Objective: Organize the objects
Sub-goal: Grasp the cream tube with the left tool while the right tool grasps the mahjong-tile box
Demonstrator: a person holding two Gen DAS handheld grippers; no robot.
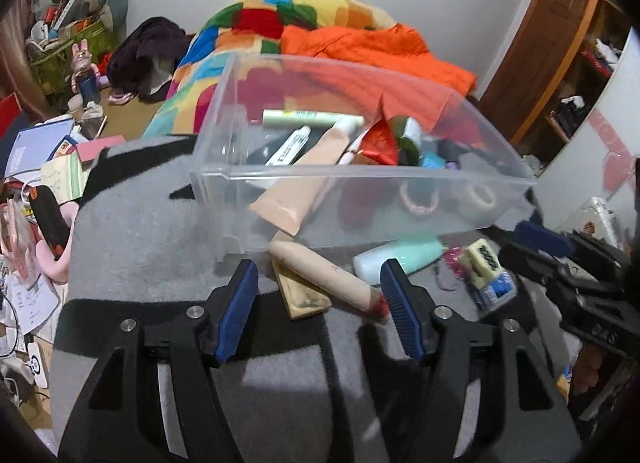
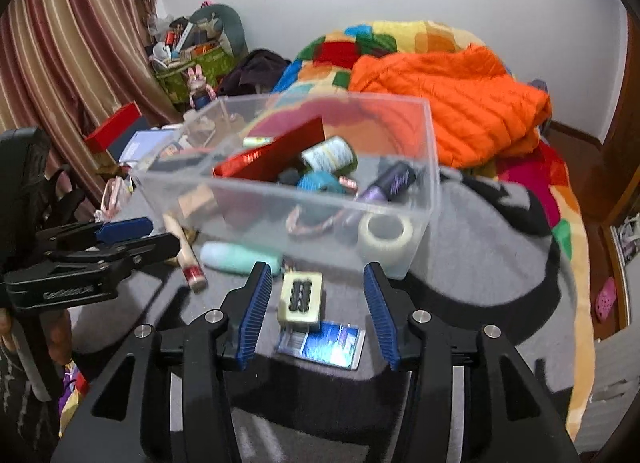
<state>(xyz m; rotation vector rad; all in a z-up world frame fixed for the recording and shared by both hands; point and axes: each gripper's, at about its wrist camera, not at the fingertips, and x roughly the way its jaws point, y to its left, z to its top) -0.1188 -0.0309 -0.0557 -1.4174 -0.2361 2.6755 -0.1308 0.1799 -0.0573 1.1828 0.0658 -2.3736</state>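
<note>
A grey and black blanket (image 1: pixel 132 239) is spread over the bed, and on it a clear plastic bin (image 1: pixel 224 135) is set, with a colourful patchwork quilt (image 2: pixel 400 43) and an orange jacket (image 2: pixel 460 111) seen behind it. Inside the bin a beige tube (image 1: pixel 312 167), a red box (image 2: pixel 272 155), a white marker (image 1: pixel 290 147), a roll of white tape (image 2: pixel 386 237) and other small items are piled. Just in front of the bin, on the blanket, a mint-green bottle (image 2: pixel 240 257), a beige stick with a red end (image 1: pixel 328 275), and a cream case with black dots (image 2: pixel 300 297) resting against a blue packet (image 2: pixel 324 343) are laid. The left gripper (image 1: pixel 320 291) is held wide open, empty, with the stick lying between its fingers. The right gripper (image 2: pixel 316 299) is likewise spread wide, holding nothing, around the cream case.
</note>
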